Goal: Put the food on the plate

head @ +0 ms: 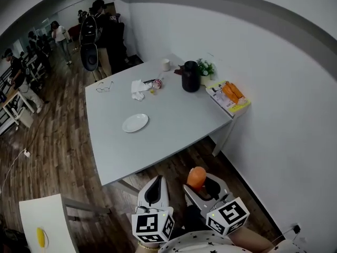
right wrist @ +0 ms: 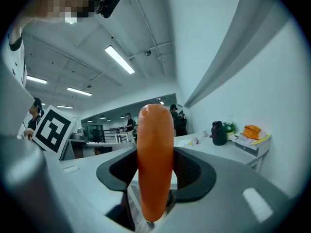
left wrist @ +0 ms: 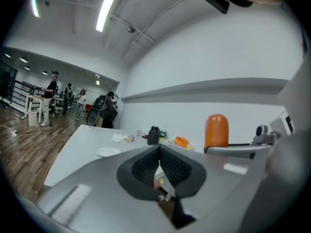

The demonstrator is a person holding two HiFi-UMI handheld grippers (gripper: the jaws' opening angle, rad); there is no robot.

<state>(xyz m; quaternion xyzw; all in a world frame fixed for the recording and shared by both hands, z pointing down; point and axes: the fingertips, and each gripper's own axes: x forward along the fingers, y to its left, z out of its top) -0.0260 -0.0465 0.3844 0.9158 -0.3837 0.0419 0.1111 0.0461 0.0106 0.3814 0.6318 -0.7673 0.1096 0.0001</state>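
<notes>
Where the white wall [head: 284, 78] meets the wood floor [head: 58, 157], a grey table [head: 174, 125] stands with its far right corner by the wall. People stand well back in the room at the upper left. A white chair [head: 47, 215] sits on the floor at the lower left, with a small yellow thing [head: 40, 237] on it.

Both grippers are held low, short of the table's near edge. The left gripper [head: 154, 186] is clenched, its pads meeting with nothing between them. The right gripper [head: 201, 183] grasps an orange sausage [right wrist: 155, 164], which stands upright between the pads with its rounded end rising above the jaws.

Against the table's right side, by the wall, lies a stack of papers [head: 224, 100] with something orange on top. A black jug [head: 190, 76] stands near the table's far right corner, with a small plant [head: 205, 66] just beside it. The white plate [head: 135, 123] lies bare near the table's middle, towards the left, well apart from the sausage. Beyond the plate is a crumpled tissue [head: 138, 87]. A white cup [head: 165, 64] stands near the far edge, and a pair of glasses [head: 104, 87] lies by the left edge.
</notes>
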